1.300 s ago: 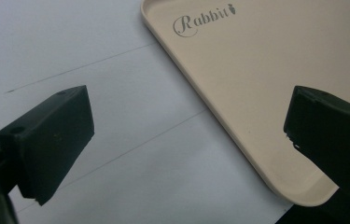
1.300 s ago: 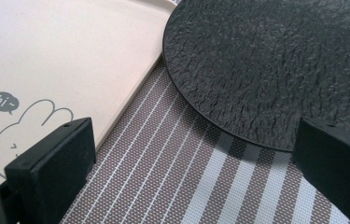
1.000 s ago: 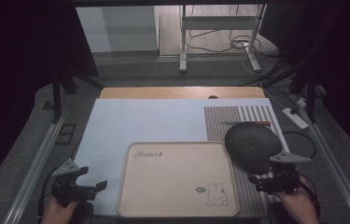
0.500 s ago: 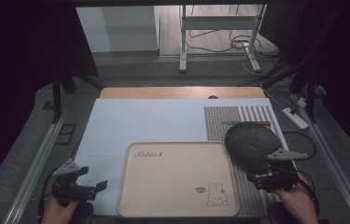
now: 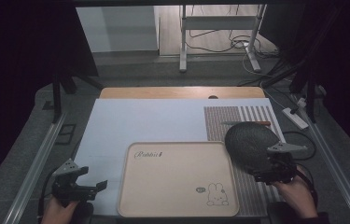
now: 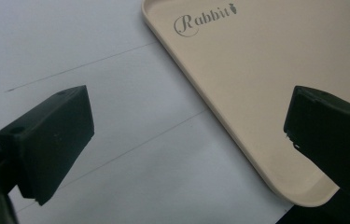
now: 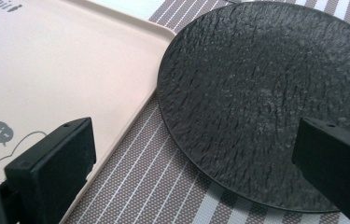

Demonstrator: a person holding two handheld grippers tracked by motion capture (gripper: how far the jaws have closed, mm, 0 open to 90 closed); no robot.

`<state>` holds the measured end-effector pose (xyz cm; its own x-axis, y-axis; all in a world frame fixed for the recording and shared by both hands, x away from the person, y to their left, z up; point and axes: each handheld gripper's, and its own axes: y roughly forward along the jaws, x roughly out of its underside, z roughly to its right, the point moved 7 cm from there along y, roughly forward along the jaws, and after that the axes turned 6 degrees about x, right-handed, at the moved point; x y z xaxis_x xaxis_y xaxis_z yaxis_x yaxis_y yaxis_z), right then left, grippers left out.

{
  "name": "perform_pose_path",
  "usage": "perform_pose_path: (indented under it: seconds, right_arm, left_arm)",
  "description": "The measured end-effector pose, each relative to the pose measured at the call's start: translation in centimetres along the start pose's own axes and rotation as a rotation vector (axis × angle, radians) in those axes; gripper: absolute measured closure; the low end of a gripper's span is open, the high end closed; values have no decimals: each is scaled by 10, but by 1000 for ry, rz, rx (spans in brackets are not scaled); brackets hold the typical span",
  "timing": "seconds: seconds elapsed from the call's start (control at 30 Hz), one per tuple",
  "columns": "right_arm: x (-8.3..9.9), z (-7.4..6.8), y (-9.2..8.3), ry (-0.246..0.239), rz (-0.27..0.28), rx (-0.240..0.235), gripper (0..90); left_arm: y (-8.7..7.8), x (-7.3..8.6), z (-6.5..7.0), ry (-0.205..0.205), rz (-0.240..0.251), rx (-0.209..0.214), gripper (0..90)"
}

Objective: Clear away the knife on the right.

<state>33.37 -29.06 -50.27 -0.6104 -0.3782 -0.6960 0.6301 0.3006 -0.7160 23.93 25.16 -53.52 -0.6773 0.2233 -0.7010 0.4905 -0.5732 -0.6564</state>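
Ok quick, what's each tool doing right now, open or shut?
Left tool: open, holding nothing, beside the beige tray.
Right tool: open, holding nothing, at the black plate.

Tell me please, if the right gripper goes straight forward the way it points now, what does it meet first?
Most likely the dark textured round plate. The right gripper is open, its jaws pointing at the plate's near edge above the striped placemat. The beige tray lies off to the side. The height above the mat is unclear.
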Motion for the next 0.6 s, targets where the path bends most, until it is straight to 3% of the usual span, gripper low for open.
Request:
perform_pose_path:
  seconds: [0.37, 0.6]
  right_arm:
    - [-10, 11, 10, 9, -18, 27, 0]
    - [-17, 16, 19, -2, -22, -1, 0]
  left_arm:
    - [0, -1, -1, -5, 6, 3, 16]
    - [0, -1, -1, -9, 8, 7, 15]
